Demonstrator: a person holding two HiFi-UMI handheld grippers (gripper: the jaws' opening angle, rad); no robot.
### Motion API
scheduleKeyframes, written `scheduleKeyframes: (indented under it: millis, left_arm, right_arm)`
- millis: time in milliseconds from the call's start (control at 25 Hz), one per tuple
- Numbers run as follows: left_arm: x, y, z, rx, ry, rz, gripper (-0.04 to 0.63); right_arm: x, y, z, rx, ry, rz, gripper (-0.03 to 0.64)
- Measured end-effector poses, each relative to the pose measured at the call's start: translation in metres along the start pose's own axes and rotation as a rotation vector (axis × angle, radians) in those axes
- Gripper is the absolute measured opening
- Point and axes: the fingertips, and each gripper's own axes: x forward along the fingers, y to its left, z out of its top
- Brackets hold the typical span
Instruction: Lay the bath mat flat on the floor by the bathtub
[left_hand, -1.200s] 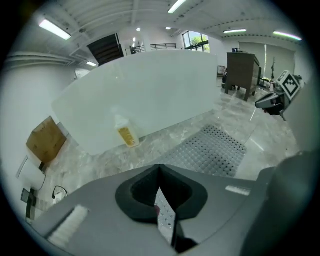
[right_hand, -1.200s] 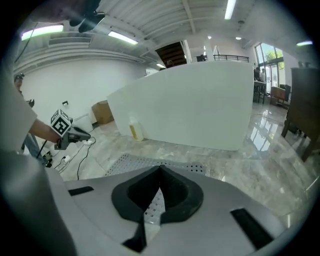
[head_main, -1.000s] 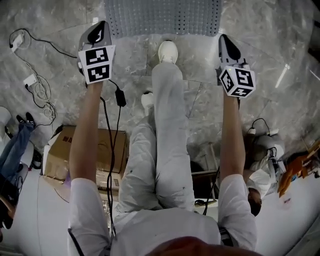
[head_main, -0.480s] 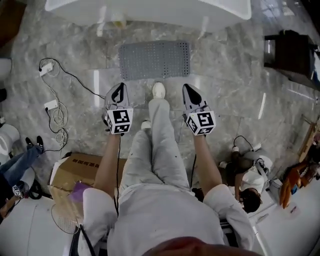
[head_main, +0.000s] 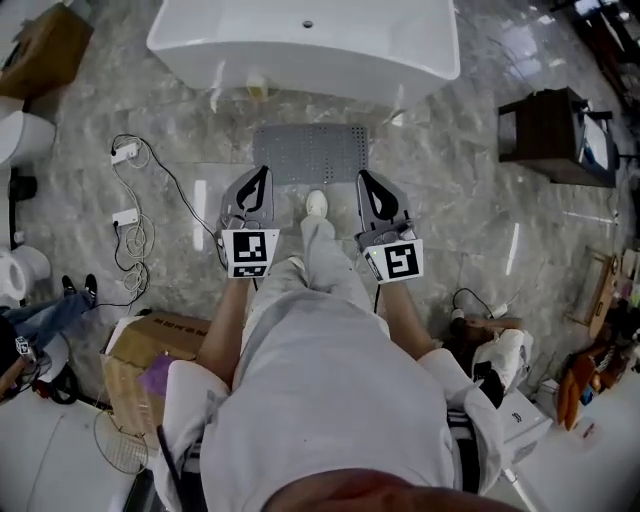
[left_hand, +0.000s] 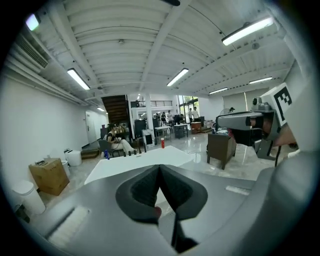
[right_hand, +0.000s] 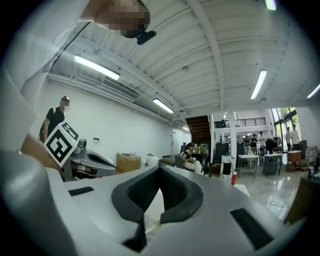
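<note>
grey bath mat flat on the floor upper centre, right by the white bathtub, left tool and right tool both pinched together, empty

The scene is lit brightly and evenly by ceiling strip lights. Glare streaks are thrown onto the polished floor, and the white bathtub is nearly washed out. Fisheye bending and dark corners are seen throughout.
</note>
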Motion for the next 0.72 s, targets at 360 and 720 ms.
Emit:
scheduleKeyframes:
  millis: [360,720]
  left_arm:
    - [-0.047,-0.006,0.045,-0.109,-0.138,-0.033,-0.002]
    - [-0.062,-0.019,0.072,-0.144,-0.225,-0.07,-0.002]
  right_arm:
    - [-0.015,0.021,0.045,-0.024,-0.072,0.007,0.002]
    - [-0.034,0.015,0.064,-0.02,-0.122,0.033,0.002]
